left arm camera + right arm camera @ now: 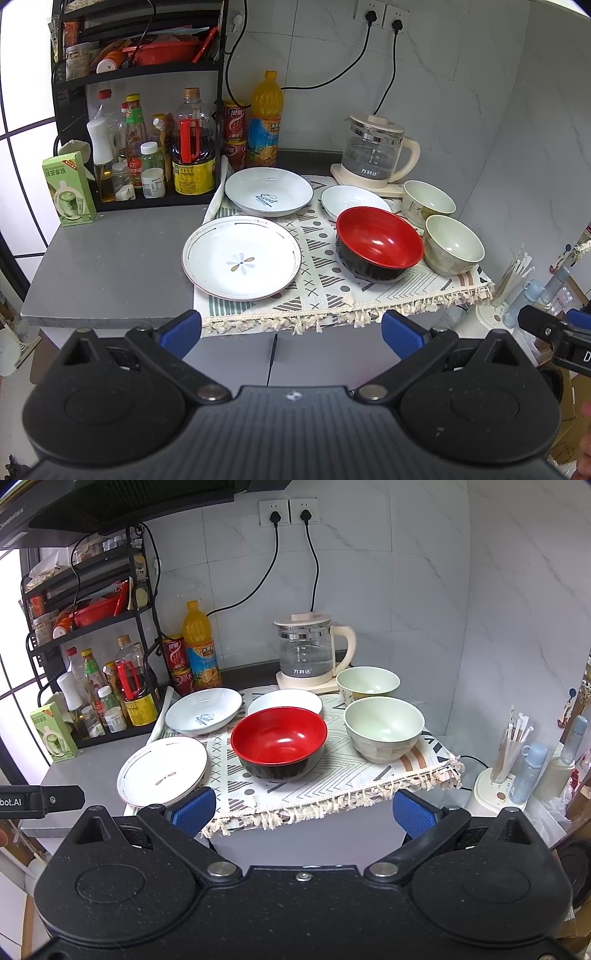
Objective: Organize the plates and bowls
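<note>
On a patterned cloth (325, 284) lie a white plate with a flower (242, 256) (162, 771), a white plate with blue lettering (269, 191) (203, 710), a small white plate (351, 197) (284, 700), a red-and-black bowl (378, 243) (280, 742) and two pale green bowls (452, 245) (428, 197) (383, 727) (367, 681). My left gripper (291, 332) is open and empty, in front of the counter edge. My right gripper (304, 812) is open and empty, also short of the cloth's fringe.
A glass kettle (375, 153) (308, 653) stands behind the bowls. A black rack with bottles (147, 147) (103, 686) fills the back left, with an orange drink bottle (266, 118) beside it. A green carton (68, 190) stands on the grey counter (110, 266).
</note>
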A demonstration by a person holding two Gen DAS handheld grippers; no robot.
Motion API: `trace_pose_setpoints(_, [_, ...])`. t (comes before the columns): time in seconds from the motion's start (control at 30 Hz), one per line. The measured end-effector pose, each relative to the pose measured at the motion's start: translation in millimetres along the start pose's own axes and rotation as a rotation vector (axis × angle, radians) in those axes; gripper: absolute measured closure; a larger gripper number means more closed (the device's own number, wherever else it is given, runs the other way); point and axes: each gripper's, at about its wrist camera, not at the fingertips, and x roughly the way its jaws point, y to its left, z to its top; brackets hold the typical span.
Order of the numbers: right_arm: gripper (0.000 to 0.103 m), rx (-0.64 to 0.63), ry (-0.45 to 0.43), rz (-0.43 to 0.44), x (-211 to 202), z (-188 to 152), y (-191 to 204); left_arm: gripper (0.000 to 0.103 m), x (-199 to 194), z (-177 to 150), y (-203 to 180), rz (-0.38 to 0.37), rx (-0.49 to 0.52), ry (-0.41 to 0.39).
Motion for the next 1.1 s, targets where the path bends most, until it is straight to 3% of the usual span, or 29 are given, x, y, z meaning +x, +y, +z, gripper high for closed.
trace_pose_setpoints(1.1, [0.000,-0.003,0.004,-0.005,3,-4,-6,0.000,-1,4,-12,0.001,0.024,-0.005])
